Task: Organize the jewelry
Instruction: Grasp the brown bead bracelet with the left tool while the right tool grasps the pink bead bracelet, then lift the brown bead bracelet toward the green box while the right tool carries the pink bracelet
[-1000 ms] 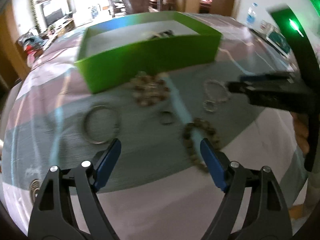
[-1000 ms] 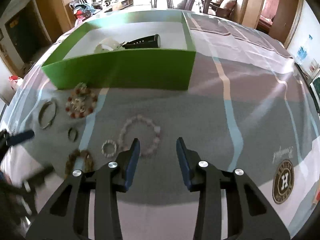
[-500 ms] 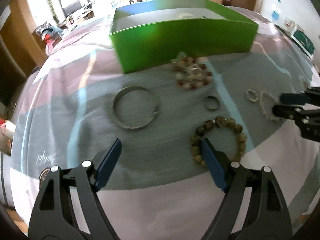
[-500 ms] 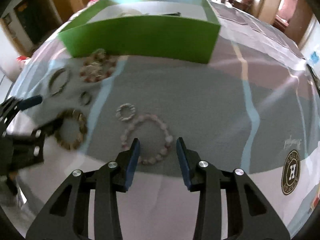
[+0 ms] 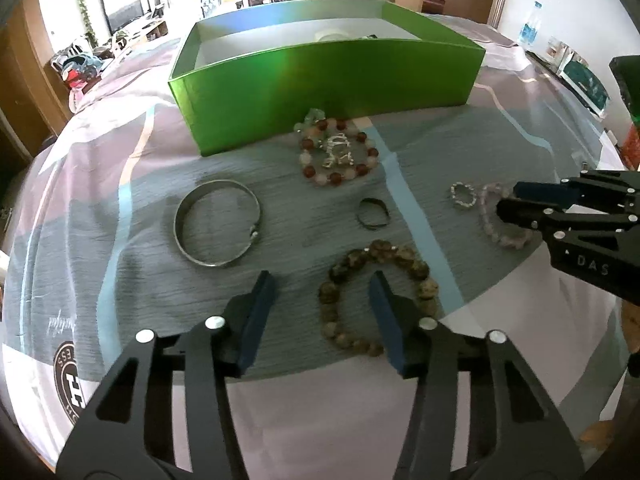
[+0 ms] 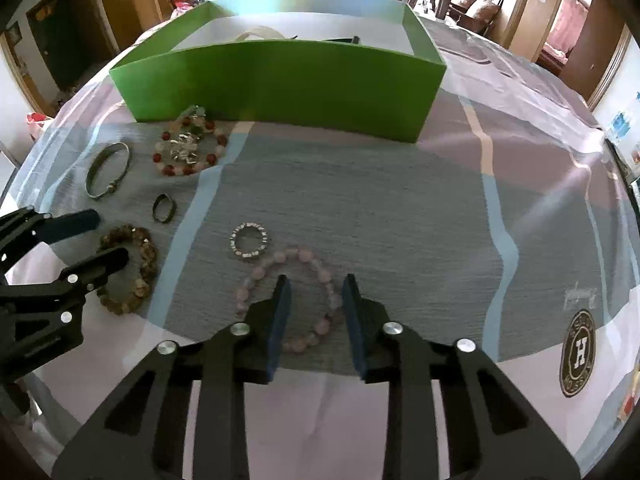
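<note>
A green box point(image 5: 320, 80) stands at the back of the table; it also shows in the right wrist view point(image 6: 280, 80). My left gripper point(image 5: 322, 294) is open, low over the brown bead bracelet point(image 5: 340, 276), its right finger inside the loop. My right gripper point(image 6: 314, 296) is open, low over the pink bead bracelet point(image 6: 260, 272), its fingers astride the loop's right side. A silver bangle point(image 5: 218, 222), a dark ring point(image 5: 374, 218), a red-and-white bead bracelet point(image 5: 338, 152) and a small sparkly ring point(image 6: 249, 241) lie on the cloth.
The box holds a pale bangle point(image 6: 258, 34) and a dark object point(image 6: 340, 40). The patterned tablecloth point(image 6: 400, 200) has a round logo point(image 6: 578, 352) at the right. Chairs and furniture stand behind the table.
Both grippers have dropped closer to the table. The left one has narrowed and moved over the brown bracelet. The right one has moved over the pink bracelet.
</note>
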Demonstrator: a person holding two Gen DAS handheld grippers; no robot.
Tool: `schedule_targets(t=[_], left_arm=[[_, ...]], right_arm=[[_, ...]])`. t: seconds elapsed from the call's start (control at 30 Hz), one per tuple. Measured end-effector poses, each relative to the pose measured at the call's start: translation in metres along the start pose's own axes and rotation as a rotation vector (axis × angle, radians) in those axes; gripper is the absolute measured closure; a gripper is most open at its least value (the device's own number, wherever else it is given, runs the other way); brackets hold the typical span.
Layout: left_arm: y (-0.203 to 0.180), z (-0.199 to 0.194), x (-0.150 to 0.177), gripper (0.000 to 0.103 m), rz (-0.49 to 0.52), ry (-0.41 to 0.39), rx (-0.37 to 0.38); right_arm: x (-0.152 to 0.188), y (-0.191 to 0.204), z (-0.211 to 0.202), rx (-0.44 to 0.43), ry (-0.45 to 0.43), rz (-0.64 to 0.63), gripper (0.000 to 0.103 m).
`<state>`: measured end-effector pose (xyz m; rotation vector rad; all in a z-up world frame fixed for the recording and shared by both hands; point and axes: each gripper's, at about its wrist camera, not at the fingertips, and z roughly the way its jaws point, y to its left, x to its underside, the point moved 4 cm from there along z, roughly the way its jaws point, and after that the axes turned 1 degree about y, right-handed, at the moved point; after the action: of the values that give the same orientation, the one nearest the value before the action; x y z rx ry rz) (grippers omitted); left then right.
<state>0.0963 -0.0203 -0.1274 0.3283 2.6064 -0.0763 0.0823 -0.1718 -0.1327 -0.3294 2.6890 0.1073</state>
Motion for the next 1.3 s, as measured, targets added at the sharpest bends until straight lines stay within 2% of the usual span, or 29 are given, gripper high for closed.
schedule_targets(t=[0.17,0.3,0.37,0.4,0.6,0.9,1.03,1.17,1.3], left_arm=[[-0.004,-0.003,0.001,0.058,-0.002,-0.002,0.031],[-0.003,-0.002,0.002,0.078,-0.005,-0.007,0.006],[0.0,-0.002,0.002,0.089,-0.024,-0.006,0.015],[0.001,-0.002,0.002,0.092,-0.028,-0.007,0.015],[0.012,-0.011,-0.001,0.092,-0.053,-0.031,-0.005],[0.027,-0.047,-0.011,0.092,-0.075,-0.124,-0.023],[0.026,-0.046,-0.008,0.092,-0.079,-0.114,-0.021],[0.023,-0.04,-0.005,0.092,-0.079,-0.094,0.003],[0.022,-0.04,-0.004,0.092,-0.076,-0.095,0.009]], right_arm=[[0.0,-0.003,0.0,-0.007,-0.007,0.008,0.075],[0.001,-0.002,0.0,-0.006,-0.017,0.016,0.075],[0.003,-0.002,0.0,-0.01,-0.02,0.015,0.082],[0.003,-0.001,0.0,-0.013,-0.019,0.013,0.092],[0.004,0.001,-0.005,-0.023,-0.023,0.017,0.094],[-0.007,0.002,-0.049,-0.023,-0.133,0.027,0.095],[-0.006,0.007,-0.062,-0.049,-0.153,0.027,0.095],[-0.002,0.021,-0.07,-0.138,-0.151,0.008,0.095],[-0.002,0.018,-0.062,-0.101,-0.14,0.024,0.095]])
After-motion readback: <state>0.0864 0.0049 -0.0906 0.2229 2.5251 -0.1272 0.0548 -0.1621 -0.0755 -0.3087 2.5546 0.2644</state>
